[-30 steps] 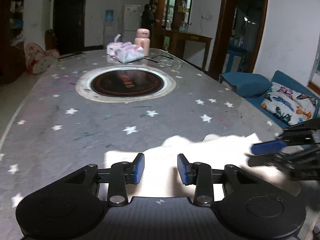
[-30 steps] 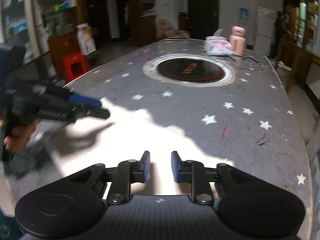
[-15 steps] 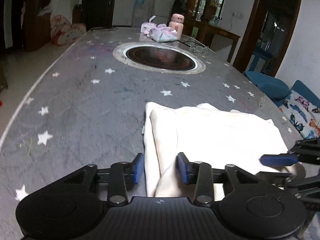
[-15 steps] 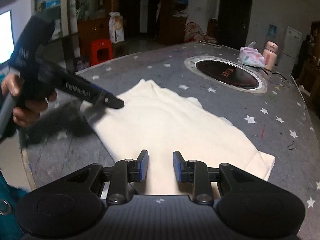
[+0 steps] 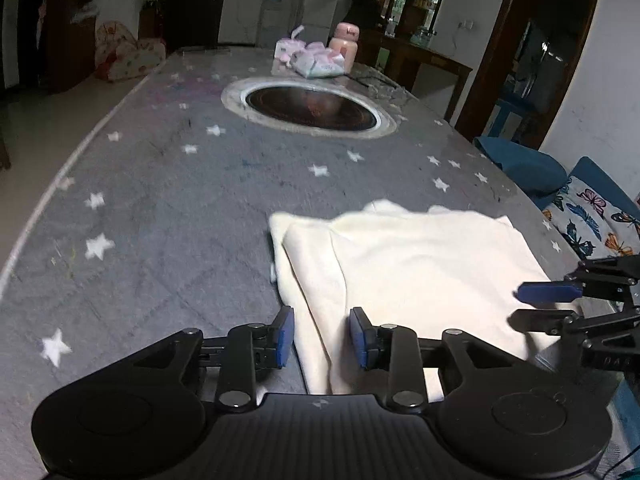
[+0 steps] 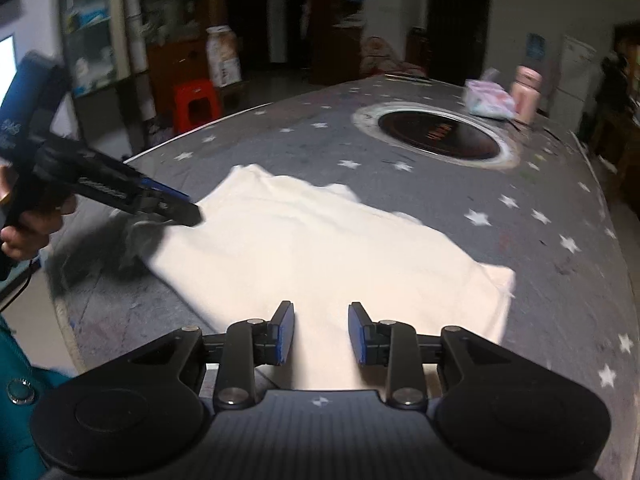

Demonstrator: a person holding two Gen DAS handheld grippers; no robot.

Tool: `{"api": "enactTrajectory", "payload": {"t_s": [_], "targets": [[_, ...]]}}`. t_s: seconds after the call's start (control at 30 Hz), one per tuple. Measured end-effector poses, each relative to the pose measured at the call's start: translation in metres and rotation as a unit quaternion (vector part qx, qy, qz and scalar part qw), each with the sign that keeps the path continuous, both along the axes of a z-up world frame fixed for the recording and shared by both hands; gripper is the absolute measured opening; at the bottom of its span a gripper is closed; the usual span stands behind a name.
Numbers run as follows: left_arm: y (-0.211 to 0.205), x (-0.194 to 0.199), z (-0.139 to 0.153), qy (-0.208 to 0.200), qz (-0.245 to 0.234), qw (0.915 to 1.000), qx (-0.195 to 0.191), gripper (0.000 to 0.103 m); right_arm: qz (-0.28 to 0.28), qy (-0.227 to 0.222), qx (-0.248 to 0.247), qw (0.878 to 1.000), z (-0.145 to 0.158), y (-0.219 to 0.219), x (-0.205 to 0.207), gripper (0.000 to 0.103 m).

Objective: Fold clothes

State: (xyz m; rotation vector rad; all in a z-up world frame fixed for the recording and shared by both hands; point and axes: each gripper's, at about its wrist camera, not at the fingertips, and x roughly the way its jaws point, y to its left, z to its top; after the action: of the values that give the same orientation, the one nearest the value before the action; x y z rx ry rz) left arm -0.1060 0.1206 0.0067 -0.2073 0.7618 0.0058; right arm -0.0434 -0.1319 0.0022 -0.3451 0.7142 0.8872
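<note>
A cream garment (image 5: 400, 264) lies folded flat on the grey star-patterned table (image 5: 180, 208); it also shows in the right wrist view (image 6: 320, 248). My left gripper (image 5: 322, 336) is open above the garment's near left edge, with cloth showing between the jaws. My right gripper (image 6: 320, 332) is open over the garment's near edge. The right gripper also shows in the left wrist view (image 5: 544, 304) at the garment's right side. The left gripper also shows in the right wrist view (image 6: 180, 210) at the garment's left corner.
A round black hotplate (image 5: 310, 106) is set in the table's middle. A tissue pack (image 5: 316, 62) and a pink jar (image 5: 346, 46) stand at the far end. A blue sofa with a butterfly cushion (image 5: 592, 220) is to the right. A red stool (image 6: 196, 100) stands on the floor.
Both grippers pulled back toward the table's near edge, so more of the garment comes into view. The garment lies still. Both jaws stayed open.
</note>
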Motion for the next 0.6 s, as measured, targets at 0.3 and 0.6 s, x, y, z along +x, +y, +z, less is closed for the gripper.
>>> {"api": "enactTrajectory", "payload": {"t_s": [0.3, 0.6], "targets": [[-0.017, 0.014, 0.012, -0.023, -0.032, 0.9992, 0.012, 0.044, -0.065, 0.015, 0.035, 0.997, 0.013, -0.023, 0.029, 0.03], [-0.032, 0.036, -0.002, -0.004, -0.041, 0.9989, 0.022, 0.048, -0.119, 0.03, 0.037, 0.992, -0.001, -0.025, 0.068, 0.034]]}}
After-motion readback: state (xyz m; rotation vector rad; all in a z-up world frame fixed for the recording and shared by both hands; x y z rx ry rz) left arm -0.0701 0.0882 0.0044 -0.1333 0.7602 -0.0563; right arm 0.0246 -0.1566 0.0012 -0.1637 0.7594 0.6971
